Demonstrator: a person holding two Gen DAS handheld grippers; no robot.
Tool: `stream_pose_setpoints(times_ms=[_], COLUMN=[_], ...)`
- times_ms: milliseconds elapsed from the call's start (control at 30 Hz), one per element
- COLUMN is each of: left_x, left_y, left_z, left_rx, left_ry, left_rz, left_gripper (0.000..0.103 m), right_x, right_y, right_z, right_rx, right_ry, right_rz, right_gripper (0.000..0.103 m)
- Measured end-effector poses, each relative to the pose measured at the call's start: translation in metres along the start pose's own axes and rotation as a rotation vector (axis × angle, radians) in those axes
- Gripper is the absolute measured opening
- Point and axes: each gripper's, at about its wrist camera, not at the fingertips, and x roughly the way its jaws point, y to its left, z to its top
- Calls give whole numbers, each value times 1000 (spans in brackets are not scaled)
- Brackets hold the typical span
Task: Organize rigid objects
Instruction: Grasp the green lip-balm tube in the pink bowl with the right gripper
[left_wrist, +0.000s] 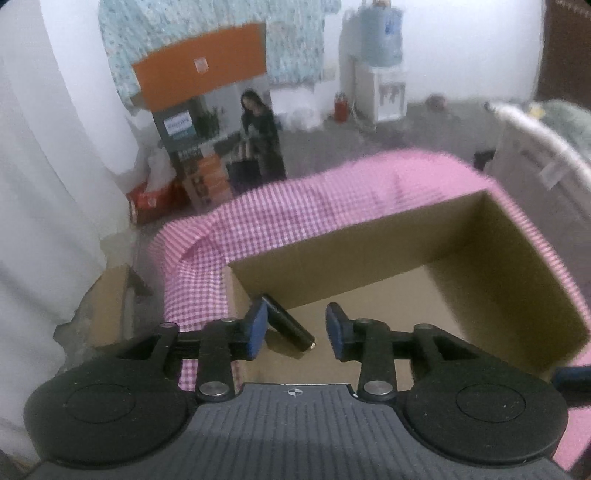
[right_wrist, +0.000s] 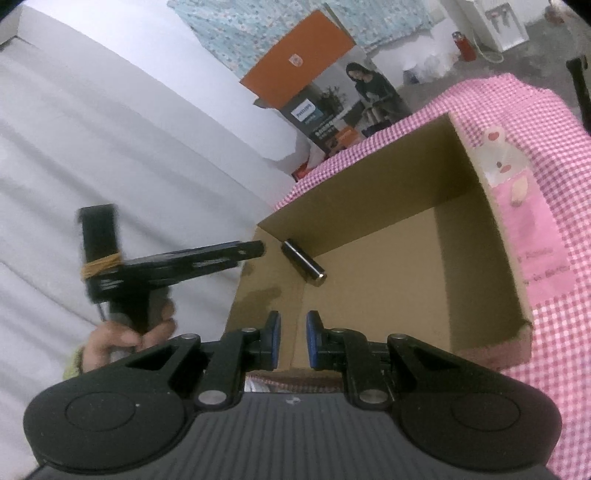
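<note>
Left gripper (left_wrist: 295, 332) spread, black cylinder (left_wrist: 290, 325) loose between pads, inside box (right_wrist: 480, 192) (pink checked cloth (left_wrist: 258, 221) underneath); right gripper (right_wrist: 293, 339) pressed together, empty

Both grippers, left gripper (left_wrist: 295, 334) and right gripper (right_wrist: 293, 339), are black with blue pads on the jaws, silver screws behind them, round discs, and a ribbed grey body.

black battery (right_wrist: 303, 266) inside cardboard box (right_wrist: 476, 206)
</note>
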Motion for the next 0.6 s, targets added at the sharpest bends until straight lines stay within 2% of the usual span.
stream_pose_setpoints(times_ms=[200, 300, 367, 400, 600], left_x=[-72, -91, -93, -91, -66], left_y=[2, -3, -13, -17, -47], left_z=[-40, -68, -88, -97, -146], left_rx=[-42, -63, -60, -58, -52], left_ry=[-67, -70, -44, -26, 71], left_rz=[-59, -118, -156, -176, -288], left_gripper=[47, 51, 51, 51, 51], right_x=[-26, -30, -30, -29, -9], right_y=[10, 13, 14, 14, 6], right_z=[-25, -38, -48, -53, -72], right_rx=[-57, -76, -88, -94, -81], right_ry=[8, 39, 63, 78, 196], right_rz=[-23, -44, -59, -65, -93], right_gripper=[17, 24, 40, 43, 45])
